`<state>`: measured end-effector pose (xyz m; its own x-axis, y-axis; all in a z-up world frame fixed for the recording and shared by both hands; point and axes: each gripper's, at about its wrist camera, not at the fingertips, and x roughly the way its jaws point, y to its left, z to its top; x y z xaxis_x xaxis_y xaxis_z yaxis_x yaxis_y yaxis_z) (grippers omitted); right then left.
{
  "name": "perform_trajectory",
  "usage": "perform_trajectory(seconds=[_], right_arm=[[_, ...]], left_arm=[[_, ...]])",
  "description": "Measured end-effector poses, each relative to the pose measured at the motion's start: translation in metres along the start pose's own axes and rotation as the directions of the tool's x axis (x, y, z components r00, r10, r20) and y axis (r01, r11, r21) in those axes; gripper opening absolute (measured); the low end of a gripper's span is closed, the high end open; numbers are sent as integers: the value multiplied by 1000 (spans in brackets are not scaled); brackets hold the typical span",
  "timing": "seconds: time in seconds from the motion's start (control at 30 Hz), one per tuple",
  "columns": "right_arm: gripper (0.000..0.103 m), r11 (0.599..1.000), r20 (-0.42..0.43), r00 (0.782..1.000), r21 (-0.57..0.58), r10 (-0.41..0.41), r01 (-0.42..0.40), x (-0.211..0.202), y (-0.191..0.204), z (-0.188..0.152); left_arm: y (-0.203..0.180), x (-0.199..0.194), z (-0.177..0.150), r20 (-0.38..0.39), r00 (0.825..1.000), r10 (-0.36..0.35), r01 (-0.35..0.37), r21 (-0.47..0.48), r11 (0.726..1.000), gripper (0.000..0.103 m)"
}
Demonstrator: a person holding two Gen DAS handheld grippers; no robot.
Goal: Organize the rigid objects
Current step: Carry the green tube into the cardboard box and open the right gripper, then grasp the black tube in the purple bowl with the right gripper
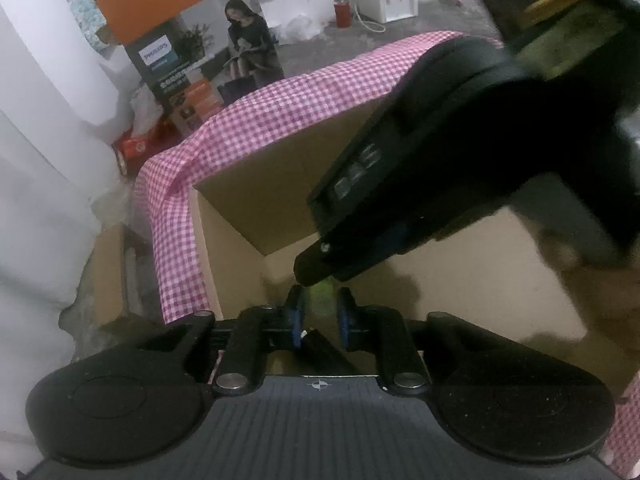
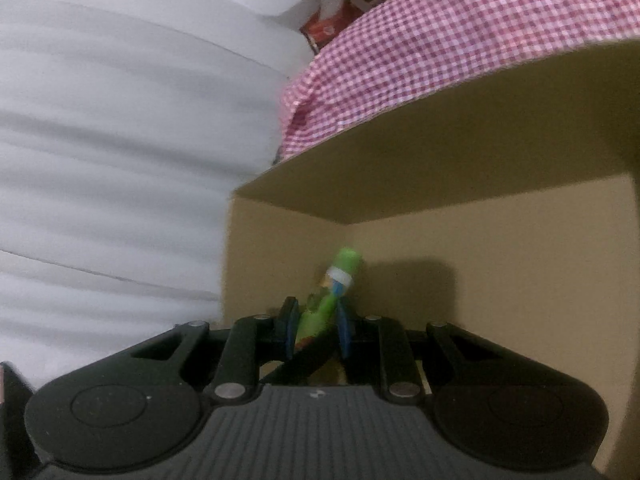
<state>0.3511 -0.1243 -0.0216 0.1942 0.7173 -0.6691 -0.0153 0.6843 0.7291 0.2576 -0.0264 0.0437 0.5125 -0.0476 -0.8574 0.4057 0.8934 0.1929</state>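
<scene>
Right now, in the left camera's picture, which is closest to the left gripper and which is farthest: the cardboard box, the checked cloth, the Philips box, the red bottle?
1. Cardboard box: right under the left gripper, in front.
2. Pink checked cloth: draped over the box's far and left edges.
3. Philips box: on the floor beyond the cloth, upper left.
4. Red bottle: far back, by the white cabinet.

i count one cardboard box [image 1: 248, 184], one pink gingham cloth [image 1: 280, 104], one green marker [image 2: 340, 284], and my two grippers [image 1: 318, 312].
</scene>
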Motion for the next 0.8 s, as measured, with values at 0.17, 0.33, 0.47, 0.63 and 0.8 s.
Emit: perform_trajectory(seconds=[0.17,0.33,0.47,0.63,0.8], right_arm=[[24,999,-24,998,-1,-51,51,16,-9,9],[24,1000,17,1000,-11,-13,13,-9,-5,-2],[24,999,75,997,-28,34,-32,-48,3,-21],[24,994,158,982,-60,102,-94,-110,11,-67],[25,985,197,971,-130,138,-114,-164,19,-139]], left_arm=[[-2,-12,-2,27,1000,0,0,-3,1000,25],[4,-47,-12,97,995,-22,27,-52,998,26],[6,-86,-29,174,984,-33,49,-87,995,28],[6,-138,-70,256,966,-48,83,-126,989,31],[-5,-161,-121,272,958,-91,134,-144,981,32]])
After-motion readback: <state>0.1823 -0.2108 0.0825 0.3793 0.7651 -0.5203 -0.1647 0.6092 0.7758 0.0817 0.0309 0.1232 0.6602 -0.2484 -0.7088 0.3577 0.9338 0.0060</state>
